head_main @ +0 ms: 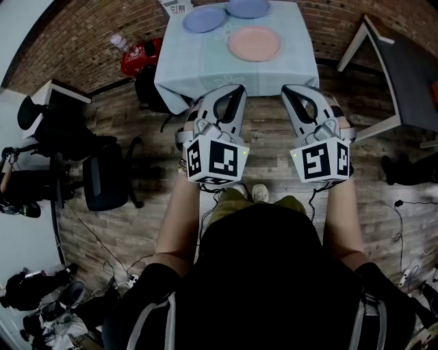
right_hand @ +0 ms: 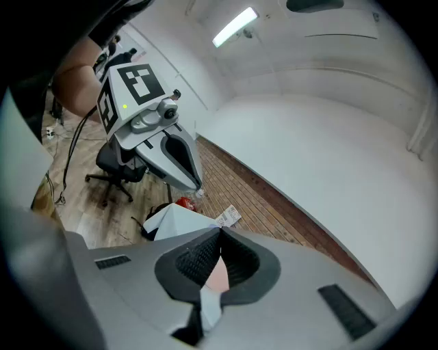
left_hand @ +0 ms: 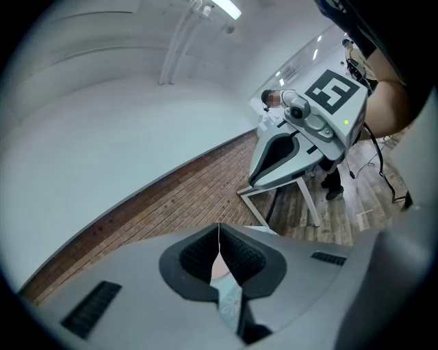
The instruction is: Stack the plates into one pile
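Note:
Three plates lie apart on the table [head_main: 205,68] with the pale blue cloth: a blue plate [head_main: 204,19], a second blue plate [head_main: 247,7] behind it, and a pink plate [head_main: 254,44] to the right. Both grippers hover side by side over the wooden floor, short of the table's near edge. My left gripper [head_main: 231,90] is shut with nothing in it, its tips meeting in the left gripper view [left_hand: 219,229]. My right gripper [head_main: 295,89] is shut and empty too [right_hand: 220,234]. A sliver of the pink plate [right_hand: 217,277] shows below the closed jaws.
A black office chair [head_main: 106,179] stands at the left. A red bag [head_main: 140,58] and a black bag [head_main: 147,89] sit by the table's left side. A white-framed desk [head_main: 404,75] stands at the right. Cables run over the floor.

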Motion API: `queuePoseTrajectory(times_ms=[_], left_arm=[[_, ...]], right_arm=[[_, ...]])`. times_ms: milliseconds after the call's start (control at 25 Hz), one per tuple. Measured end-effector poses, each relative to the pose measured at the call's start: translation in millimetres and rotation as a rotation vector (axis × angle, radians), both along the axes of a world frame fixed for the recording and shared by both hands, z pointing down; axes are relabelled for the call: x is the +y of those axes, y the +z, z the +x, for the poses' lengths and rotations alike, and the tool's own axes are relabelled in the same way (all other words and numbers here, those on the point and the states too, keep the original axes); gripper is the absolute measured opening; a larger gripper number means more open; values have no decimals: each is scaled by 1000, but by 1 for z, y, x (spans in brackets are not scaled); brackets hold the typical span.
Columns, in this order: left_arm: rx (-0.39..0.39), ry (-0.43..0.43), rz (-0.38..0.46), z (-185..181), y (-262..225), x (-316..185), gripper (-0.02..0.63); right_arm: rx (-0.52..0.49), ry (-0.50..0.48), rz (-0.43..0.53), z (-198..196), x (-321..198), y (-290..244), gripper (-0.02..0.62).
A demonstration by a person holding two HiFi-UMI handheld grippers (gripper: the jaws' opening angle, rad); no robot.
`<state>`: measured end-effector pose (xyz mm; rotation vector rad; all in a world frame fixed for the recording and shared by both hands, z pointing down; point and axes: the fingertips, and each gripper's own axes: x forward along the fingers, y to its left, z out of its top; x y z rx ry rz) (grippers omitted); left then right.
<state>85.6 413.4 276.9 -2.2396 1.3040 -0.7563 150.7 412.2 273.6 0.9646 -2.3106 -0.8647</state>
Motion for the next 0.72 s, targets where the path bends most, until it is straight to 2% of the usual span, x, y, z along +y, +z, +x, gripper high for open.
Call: queuePoseTrajectory(times_ms=[720], left_arm=[[5, -2, 4, -25, -1, 5, 23]], right_arm=[[-11, 13, -10, -18, -1, -1, 35]])
